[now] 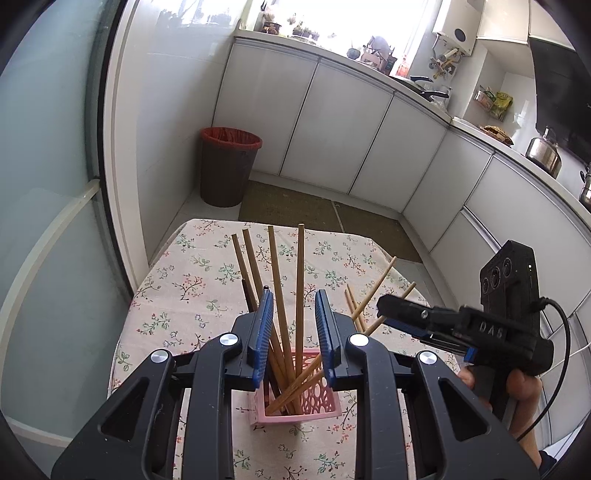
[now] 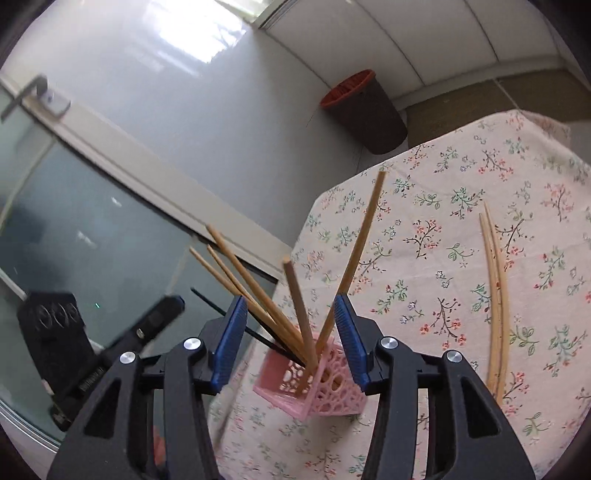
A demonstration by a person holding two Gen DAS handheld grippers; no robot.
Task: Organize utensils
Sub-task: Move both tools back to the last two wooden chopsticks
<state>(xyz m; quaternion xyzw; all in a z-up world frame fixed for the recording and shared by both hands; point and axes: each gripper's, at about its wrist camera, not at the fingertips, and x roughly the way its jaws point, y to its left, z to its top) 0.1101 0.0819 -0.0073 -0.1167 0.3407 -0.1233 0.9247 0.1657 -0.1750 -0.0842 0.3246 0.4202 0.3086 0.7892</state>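
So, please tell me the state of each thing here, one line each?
Pink holder: upright, holding several chopsticks.
Two chopsticks: lying flat on the tablecloth, outside the holder.
Left tongs: partly open around standing chopsticks.
Right tongs: open, gripping nothing.

Small kitchen, white glossy walls. White cabinets in L along far and right sides, bright window above. Brown bin with red liner in corner. Woven floor mat. Frosted glass door left. Steel kettle on counter.
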